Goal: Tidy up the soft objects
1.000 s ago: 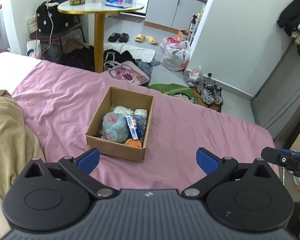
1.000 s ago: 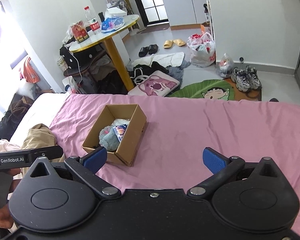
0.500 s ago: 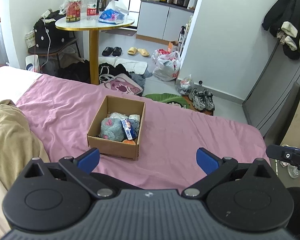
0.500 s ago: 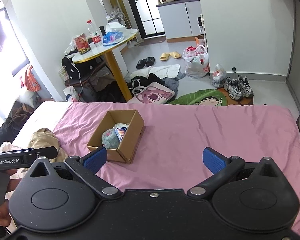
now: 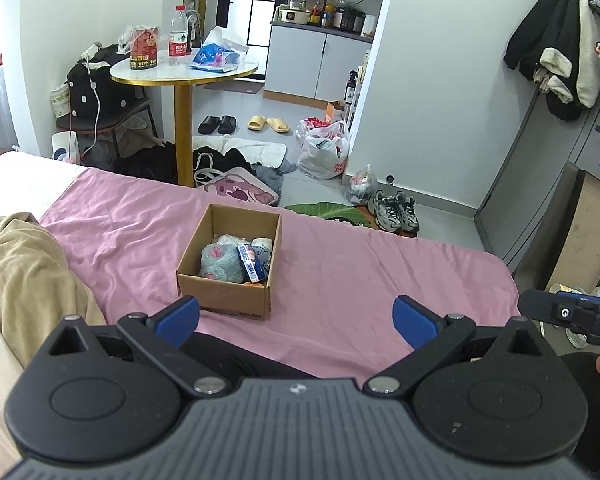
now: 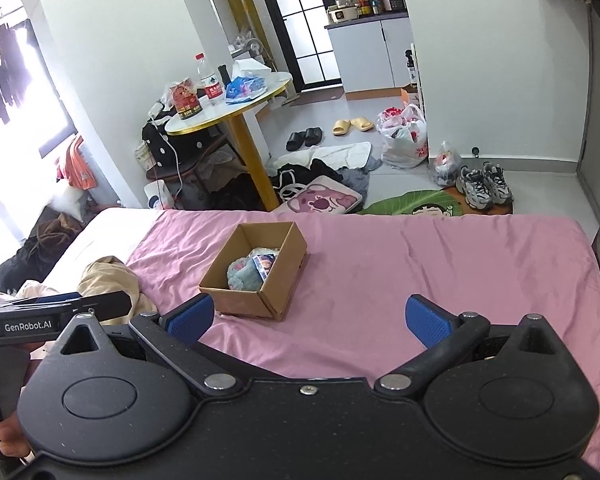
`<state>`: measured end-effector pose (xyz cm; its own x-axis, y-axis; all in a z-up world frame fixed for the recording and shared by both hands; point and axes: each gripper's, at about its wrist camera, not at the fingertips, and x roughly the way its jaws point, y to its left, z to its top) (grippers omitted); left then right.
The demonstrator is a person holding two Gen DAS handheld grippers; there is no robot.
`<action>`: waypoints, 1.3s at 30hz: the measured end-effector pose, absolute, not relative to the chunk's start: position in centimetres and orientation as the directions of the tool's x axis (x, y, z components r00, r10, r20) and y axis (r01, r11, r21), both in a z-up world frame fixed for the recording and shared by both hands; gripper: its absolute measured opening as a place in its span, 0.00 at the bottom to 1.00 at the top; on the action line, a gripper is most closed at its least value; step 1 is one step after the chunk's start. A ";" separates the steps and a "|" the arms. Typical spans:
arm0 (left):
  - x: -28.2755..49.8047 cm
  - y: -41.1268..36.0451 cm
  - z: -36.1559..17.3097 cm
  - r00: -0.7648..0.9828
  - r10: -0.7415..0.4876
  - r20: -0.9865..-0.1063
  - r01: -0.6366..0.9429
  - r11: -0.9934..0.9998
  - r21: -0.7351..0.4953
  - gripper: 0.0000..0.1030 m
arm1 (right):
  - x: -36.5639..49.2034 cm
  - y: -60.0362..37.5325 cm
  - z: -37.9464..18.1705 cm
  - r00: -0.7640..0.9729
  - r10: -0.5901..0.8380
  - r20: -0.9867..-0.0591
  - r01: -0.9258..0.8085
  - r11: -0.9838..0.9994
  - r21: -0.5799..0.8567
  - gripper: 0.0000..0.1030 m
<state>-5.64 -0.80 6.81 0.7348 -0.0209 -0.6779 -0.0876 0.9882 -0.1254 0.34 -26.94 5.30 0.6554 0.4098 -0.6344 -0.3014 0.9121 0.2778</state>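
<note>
- A beige garment (image 5: 24, 264) is lying bunched at the left edge of the bed, partly on the pink sheet (image 5: 360, 280) and partly on the white bedding beside it.
- The left gripper (image 5: 296, 318) is hovering low over the near edge of the sheet with its blue-padded fingers (image 5: 178, 316) spread wide apart and nothing between them.
- A cardboard box (image 5: 228, 292) is sitting open-topped on the pink sheet, just ahead of the left gripper and well clear of the beige garment.
- Inside the box, a grey plush toy (image 5: 218, 262) with pink patches is lying against the near wall, and a small blue-and-white packet (image 5: 249, 263) is leaning on it toward the right side; other soft items behind them are too crowded to make out.
- The right gripper (image 6: 316, 318) is hanging over the sheet to the right of the box, its jaws likewise fully parted and gripping nothing.
- In the right wrist view the same box (image 6: 256, 280) is appearing left of centre, near the left blue finger (image 6: 190, 318), with the plush toy (image 6: 242, 276) showing inside.
</note>
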 end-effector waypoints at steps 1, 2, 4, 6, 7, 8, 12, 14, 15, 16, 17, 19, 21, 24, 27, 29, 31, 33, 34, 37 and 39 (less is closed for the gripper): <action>-5.9 -0.8 6.9 0.738 -0.021 -0.674 -0.086 0.988 -0.125 0.99 | 0.2 -26.9 5.3 0.653 0.414 -0.634 -0.304 0.910 0.282 1.00; -6.2 -0.9 6.9 0.740 -0.020 -0.672 -0.087 0.988 -0.124 0.99 | 0.0 -26.9 5.2 0.648 0.420 -0.635 -0.307 0.907 0.286 1.00; -6.5 -1.0 7.0 0.743 -0.017 -0.669 -0.085 0.989 -0.119 0.99 | -0.4 -26.9 5.0 0.642 0.428 -0.637 -0.317 0.904 0.287 1.00; -6.8 -1.1 7.0 0.746 -0.014 -0.666 -0.082 0.990 -0.112 0.99 | -0.7 -26.9 4.9 0.645 0.427 -0.634 -0.322 0.904 0.281 1.00; -7.0 -1.2 7.0 0.747 -0.013 -0.665 -0.081 0.991 -0.110 0.99 | -0.8 -26.9 4.9 0.646 0.428 -0.632 -0.323 0.903 0.283 1.00; -7.1 -1.2 6.9 0.747 -0.012 -0.665 -0.081 0.991 -0.109 0.99 | -0.9 -26.9 4.9 0.645 0.433 -0.630 -0.324 0.901 0.287 1.00; -7.3 -1.4 6.7 0.746 -0.008 -0.666 -0.083 0.991 -0.105 0.99 | -1.2 -26.9 5.0 0.644 0.443 -0.624 -0.328 0.897 0.298 1.00; -7.4 -1.5 6.7 0.746 -0.005 -0.665 -0.085 0.991 -0.102 0.99 | -1.3 -26.8 5.0 0.635 0.454 -0.625 -0.340 0.891 0.301 1.00; -7.5 -1.5 6.7 0.746 -0.004 -0.665 -0.086 0.991 -0.103 0.99 | -1.1 -26.9 5.0 0.633 0.455 -0.627 -0.343 0.890 0.300 1.00; -7.5 -1.5 6.7 0.746 -0.005 -0.665 -0.086 0.991 -0.103 0.99 | -1.1 -26.9 5.1 0.632 0.453 -0.629 -0.341 0.891 0.299 1.00; -7.5 -1.5 6.6 0.746 -0.004 -0.666 -0.087 0.991 -0.103 0.99 | -1.1 -26.8 5.0 0.633 0.450 -0.630 -0.339 0.893 0.297 1.00; -7.5 -1.5 6.5 0.745 -0.001 -0.667 -0.090 0.991 -0.102 0.99 | -1.1 -26.9 5.0 0.634 0.447 -0.631 -0.336 0.894 0.297 1.00; -7.5 -1.5 6.3 0.742 -0.001 -0.670 -0.090 0.991 -0.102 0.99 | -1.1 -27.1 4.9 0.634 0.446 -0.632 -0.332 0.895 0.298 1.00; -7.4 -1.6 6.2 0.741 0.001 -0.672 -0.088 0.992 -0.095 0.99 | -0.9 -27.1 4.8 0.628 0.451 -0.634 -0.331 0.892 0.307 1.00; -7.3 -1.6 6.2 0.741 -0.005 -0.672 -0.088 0.991 -0.104 0.99 | -0.8 -27.1 4.8 0.625 0.451 -0.637 -0.330 0.893 0.307 1.00; -7.2 -1.6 6.2 0.740 0.000 -0.672 -0.089 0.991 -0.099 0.99 | -0.8 -27.1 4.8 0.625 0.451 -0.637 -0.328 0.892 0.310 1.00; -7.1 -1.5 6.1 0.740 -0.001 -0.673 -0.091 0.991 -0.101 0.99 | -0.8 -27.1 4.8 0.626 0.452 -0.635 -0.329 0.892 0.310 1.00; -7.0 -1.3 6.0 0.739 0.001 -0.674 -0.094 0.990 -0.101 0.99 | -0.8 -27.1 4.7 0.626 0.453 -0.635 -0.329 0.892 0.312 1.00; -7.1 -1.2 5.9 0.739 0.002 -0.674 -0.095 0.990 -0.101 0.99 | -0.8 -27.0 4.8 0.625 0.453 -0.635 -0.329 0.891 0.312 1.00; -7.1 -1.1 5.9 0.738 0.003 -0.675 -0.096 0.990 -0.101 0.99 | -0.8 -27.1 4.7 0.625 0.453 -0.636 -0.329 0.891 0.312 1.00; -7.1 -1.1 5.9 0.738 0.002 -0.674 -0.094 0.991 -0.100 0.99 | -0.8 -27.1 4.7 0.625 0.453 -0.636 -0.328 0.891 0.312 1.00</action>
<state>-7.07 -1.14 5.90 0.7385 0.0022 -0.6743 -0.0942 0.9905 -0.1000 -0.82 -27.06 4.72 0.6252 0.4529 -0.6356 -0.3283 0.8914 0.3123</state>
